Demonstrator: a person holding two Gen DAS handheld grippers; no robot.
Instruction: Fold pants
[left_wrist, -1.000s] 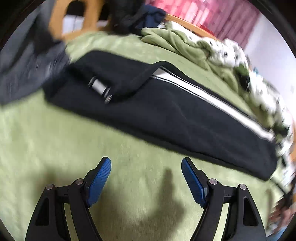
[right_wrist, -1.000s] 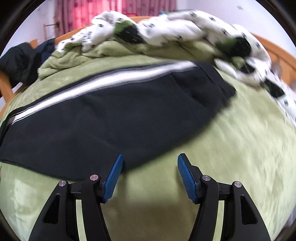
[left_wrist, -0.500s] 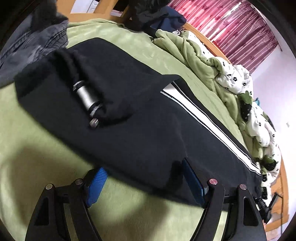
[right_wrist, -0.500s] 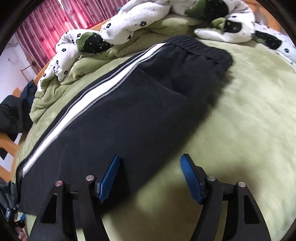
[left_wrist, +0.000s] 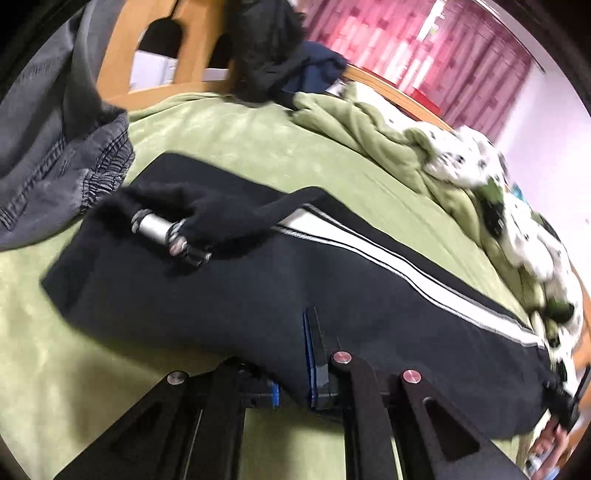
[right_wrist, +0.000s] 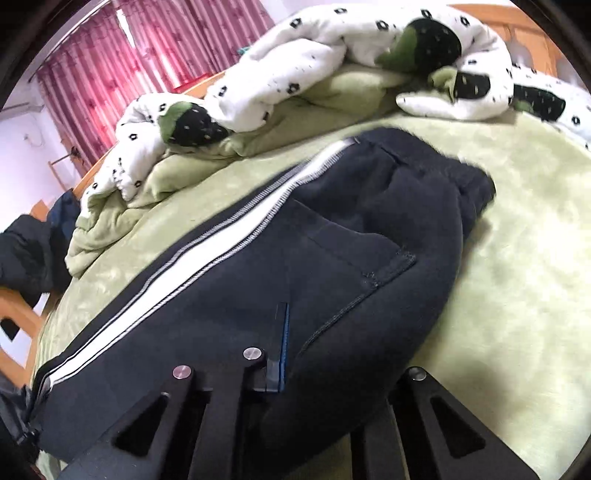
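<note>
Black pants (left_wrist: 229, 295) with a white side stripe lie lengthwise on a green bed cover (left_wrist: 66, 373). My left gripper (left_wrist: 295, 369) is shut on the near edge of the pants toward the leg end; fabric hides one finger. A silver cylinder (left_wrist: 159, 229) lies on the folded-over leg cuff. In the right wrist view the pants (right_wrist: 332, 266) show the waistband and a pocket at the right. My right gripper (right_wrist: 295, 354) is shut on the near edge close to the pocket; the right finger is hidden under cloth.
Grey clothing (left_wrist: 55, 147) lies at the left by the cuff. A wooden bed frame (left_wrist: 118, 55) holds dark clothes (left_wrist: 273, 51). A rumpled green blanket (left_wrist: 369, 125) and a white spotted quilt (right_wrist: 332, 59) line the far side. Red curtains (right_wrist: 129, 62) hang behind.
Both grippers moved forward onto the near edge of the pants and went from open to shut on the fabric.
</note>
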